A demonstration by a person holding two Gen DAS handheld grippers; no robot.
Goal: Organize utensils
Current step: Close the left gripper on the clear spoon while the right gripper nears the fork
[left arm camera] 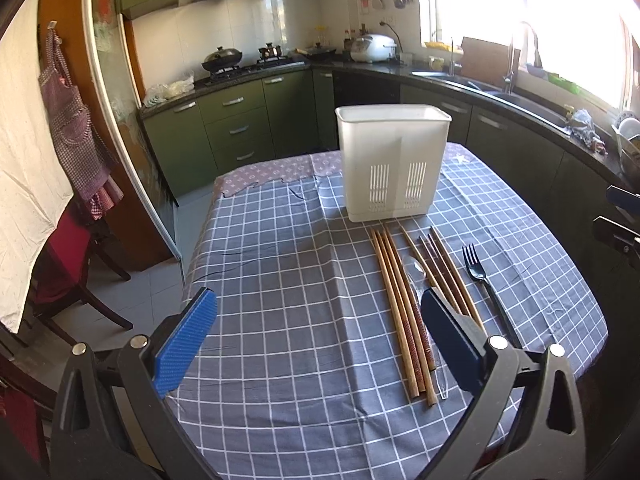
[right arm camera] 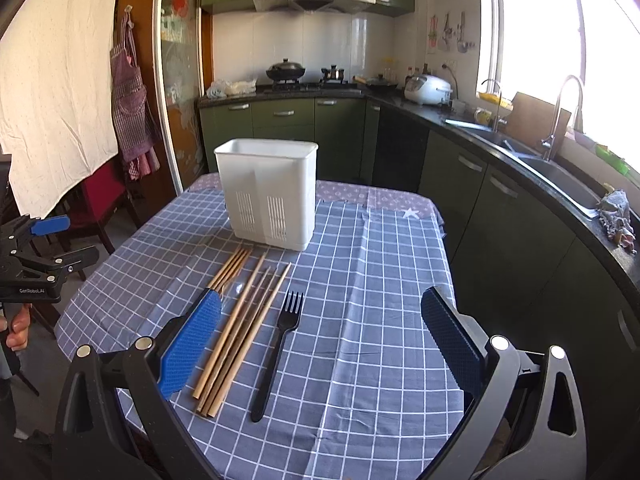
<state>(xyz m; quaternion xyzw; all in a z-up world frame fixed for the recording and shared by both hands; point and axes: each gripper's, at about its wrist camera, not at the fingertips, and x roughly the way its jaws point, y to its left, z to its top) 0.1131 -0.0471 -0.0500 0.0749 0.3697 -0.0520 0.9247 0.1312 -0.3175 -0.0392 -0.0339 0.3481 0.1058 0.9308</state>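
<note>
A white two-compartment utensil holder (left arm camera: 394,162) (right arm camera: 270,194) stands upright on the checked tablecloth (left arm camera: 288,280) (right arm camera: 380,280). In front of it lie several wooden chopsticks (left arm camera: 400,312) (right arm camera: 244,328), a clear plastic spoon (left arm camera: 418,276) among them, and a black plastic fork (left arm camera: 486,284) (right arm camera: 278,348). My left gripper (left arm camera: 320,336) hovers open above the cloth, left of the chopsticks, holding nothing. Just as wide open and empty, my right gripper (right arm camera: 324,340) hangs over the fork and chopsticks. The left gripper also shows at the left edge of the right wrist view (right arm camera: 48,240).
The table's near and left edges drop to a tiled floor. A red chair (left arm camera: 68,264) stands at the left. Green kitchen cabinets (left arm camera: 240,120), a stove with pots (right arm camera: 286,72) and a sink (right arm camera: 560,176) line the far and right sides. A person's hand (right arm camera: 16,328) grips the left tool.
</note>
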